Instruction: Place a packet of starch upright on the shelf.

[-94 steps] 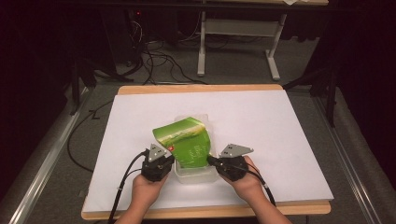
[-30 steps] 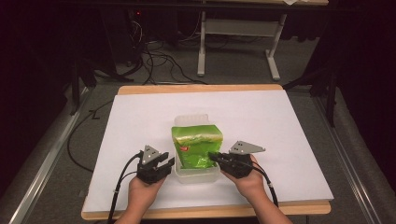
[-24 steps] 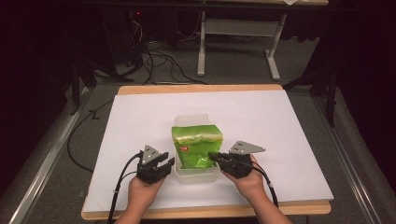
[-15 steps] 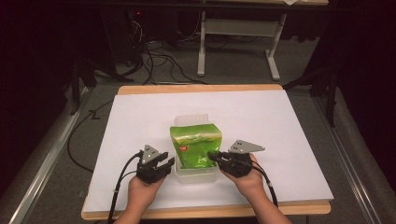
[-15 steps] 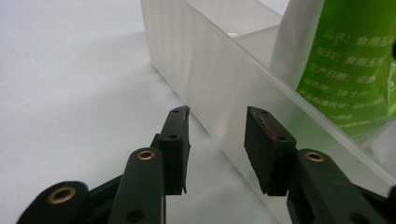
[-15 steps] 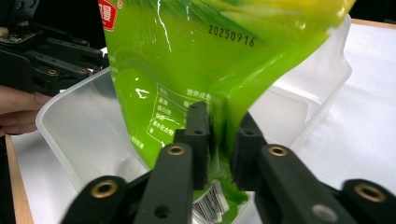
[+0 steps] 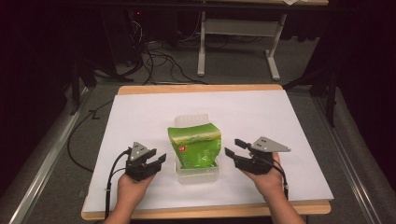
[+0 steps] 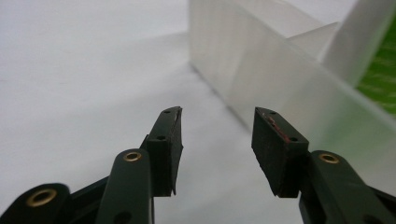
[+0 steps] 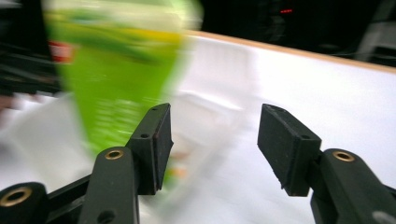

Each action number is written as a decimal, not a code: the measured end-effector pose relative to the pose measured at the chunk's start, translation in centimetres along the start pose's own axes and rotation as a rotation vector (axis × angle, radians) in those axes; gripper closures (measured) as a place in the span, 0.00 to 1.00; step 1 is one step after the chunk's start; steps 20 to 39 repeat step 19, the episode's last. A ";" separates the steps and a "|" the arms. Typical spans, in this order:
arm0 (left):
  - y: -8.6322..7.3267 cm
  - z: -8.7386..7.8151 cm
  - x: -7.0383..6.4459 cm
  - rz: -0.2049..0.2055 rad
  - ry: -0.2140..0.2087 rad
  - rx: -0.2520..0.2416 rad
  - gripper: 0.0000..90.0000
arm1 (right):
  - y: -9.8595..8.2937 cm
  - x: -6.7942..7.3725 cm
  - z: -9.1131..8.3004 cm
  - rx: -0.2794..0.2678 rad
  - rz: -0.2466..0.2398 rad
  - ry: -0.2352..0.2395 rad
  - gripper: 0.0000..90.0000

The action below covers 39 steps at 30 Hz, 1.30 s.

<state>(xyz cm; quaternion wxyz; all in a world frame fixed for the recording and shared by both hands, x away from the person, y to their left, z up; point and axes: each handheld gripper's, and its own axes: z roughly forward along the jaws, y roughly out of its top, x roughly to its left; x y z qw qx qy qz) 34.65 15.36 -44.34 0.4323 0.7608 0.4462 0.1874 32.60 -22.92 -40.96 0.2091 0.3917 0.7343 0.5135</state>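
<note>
Green bag [image 7: 196,147] standing in clear tub [image 7: 196,173] mid-counter [image 7: 289,116]. Left gripper [image 7: 156,160] and right gripper [image 7: 232,148] flanking, fingers released, empty. Best to close in level, squeeze the bag gently, lift straight.

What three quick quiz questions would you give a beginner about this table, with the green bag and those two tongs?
1. True or false: the green bag stands in the clear tub.
2. Which tongs touch the bag: A left, B right, C neither?
3. Fill in: both tongs have their jaws ____.

Key: 1 true. 2 C: the left tongs and the right tongs flank the tub, apart from it. 3 open.
</note>
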 end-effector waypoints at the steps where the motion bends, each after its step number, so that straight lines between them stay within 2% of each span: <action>1: 0.0 -0.1 0.4 -0.003 0.015 0.005 0.58 | -0.2 -0.7 -0.5 0.000 -0.010 -0.042 0.49; 3: -0.1 -0.4 1.2 -0.008 0.041 0.011 0.58 | -0.6 -2.1 -1.2 0.007 -0.012 -0.103 0.49; 6: -0.3 -0.7 2.1 -0.030 0.058 0.015 0.57 | -2.1 -4.9 -2.6 0.043 0.029 -0.185 0.49; 8: -0.4 -0.7 2.7 -0.084 0.031 0.015 0.57 | -3.2 -6.3 -3.6 0.072 0.056 -0.218 0.49; 10: -0.3 -0.7 2.7 -0.096 0.018 0.016 0.57 | -3.9 -7.1 -4.2 0.093 0.078 -0.233 0.49; 12: -0.2 -0.5 2.3 -0.086 0.018 0.013 0.57 | -4.3 -7.7 -4.5 0.096 0.117 -0.231 0.49; 15: -0.1 -0.4 1.8 -0.067 0.021 0.010 0.57 | -4.1 -7.8 -4.5 0.074 0.132 -0.231 0.49; 19: 0.1 -0.5 1.3 -0.083 -0.006 0.006 0.57 | -3.9 -7.3 -4.4 0.076 0.088 -0.243 0.48; 39: 0.1 -0.5 1.3 -0.083 -0.006 0.006 0.57 | -3.9 -7.3 -4.4 0.076 0.088 -0.243 0.48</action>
